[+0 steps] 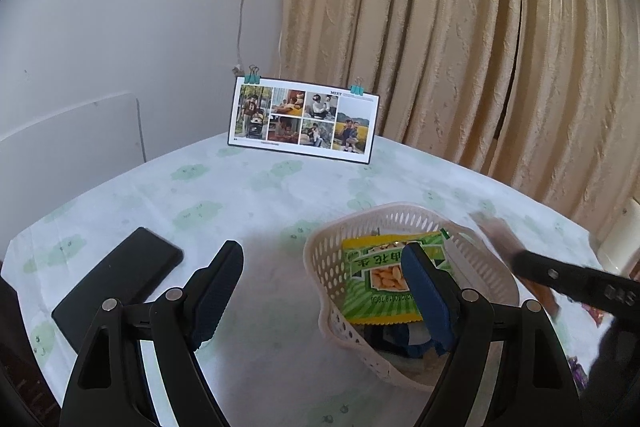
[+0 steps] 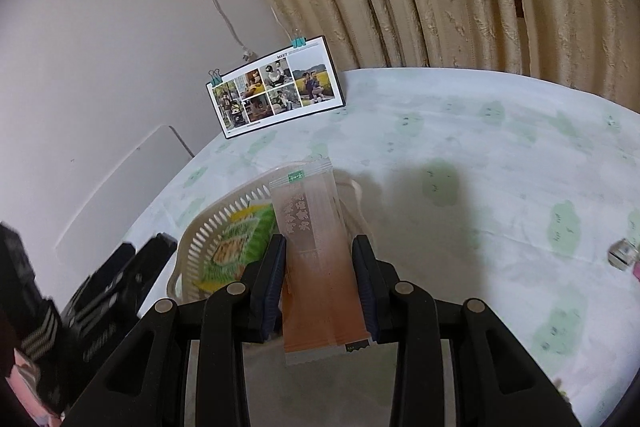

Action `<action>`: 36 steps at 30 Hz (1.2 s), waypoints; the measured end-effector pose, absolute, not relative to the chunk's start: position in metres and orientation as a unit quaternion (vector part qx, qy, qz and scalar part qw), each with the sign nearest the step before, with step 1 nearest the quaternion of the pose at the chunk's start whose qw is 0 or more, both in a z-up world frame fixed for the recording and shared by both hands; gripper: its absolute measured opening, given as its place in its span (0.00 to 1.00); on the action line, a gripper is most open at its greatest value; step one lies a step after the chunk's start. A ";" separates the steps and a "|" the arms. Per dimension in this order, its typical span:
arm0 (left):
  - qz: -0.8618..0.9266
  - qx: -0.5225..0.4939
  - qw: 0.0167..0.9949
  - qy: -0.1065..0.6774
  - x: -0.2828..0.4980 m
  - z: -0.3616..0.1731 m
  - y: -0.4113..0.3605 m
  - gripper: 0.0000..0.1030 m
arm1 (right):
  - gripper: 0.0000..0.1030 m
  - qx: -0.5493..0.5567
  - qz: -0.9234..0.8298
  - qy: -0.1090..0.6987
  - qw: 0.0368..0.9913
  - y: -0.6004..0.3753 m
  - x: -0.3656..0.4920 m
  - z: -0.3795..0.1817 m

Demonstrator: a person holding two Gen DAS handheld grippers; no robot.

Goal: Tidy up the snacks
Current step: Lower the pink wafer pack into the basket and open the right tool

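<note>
While left gripper [image 1: 322,291] gapes, basket [image 1: 404,215] holds peanut packet [image 1: 384,275], right gripper [image 2: 320,279] clamps orange sachet [image 2: 316,259].

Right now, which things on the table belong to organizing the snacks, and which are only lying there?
Belong to the job:
- white basket
- green peanut packet, inside the basket
- orange snack stick, held in the right claw

Just lying about:
- black phone
- photo card with binder clips

Illumination soft, diffuse, moderately dim; faint shadows on the tablecloth [image 2: 480,155]; strong fisheye curvature with dark corner vignetting; motion blur on the right gripper [image 1: 520,259] in the left view.
</note>
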State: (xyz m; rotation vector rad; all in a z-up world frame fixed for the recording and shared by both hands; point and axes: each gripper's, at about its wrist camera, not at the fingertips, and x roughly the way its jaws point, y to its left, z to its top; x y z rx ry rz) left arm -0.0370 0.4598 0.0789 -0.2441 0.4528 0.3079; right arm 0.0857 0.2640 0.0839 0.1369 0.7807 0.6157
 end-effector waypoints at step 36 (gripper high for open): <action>0.093 -0.106 0.961 0.236 -0.037 0.084 0.420 0.79 | 0.43 0.087 0.236 0.372 0.893 0.205 0.079 0.068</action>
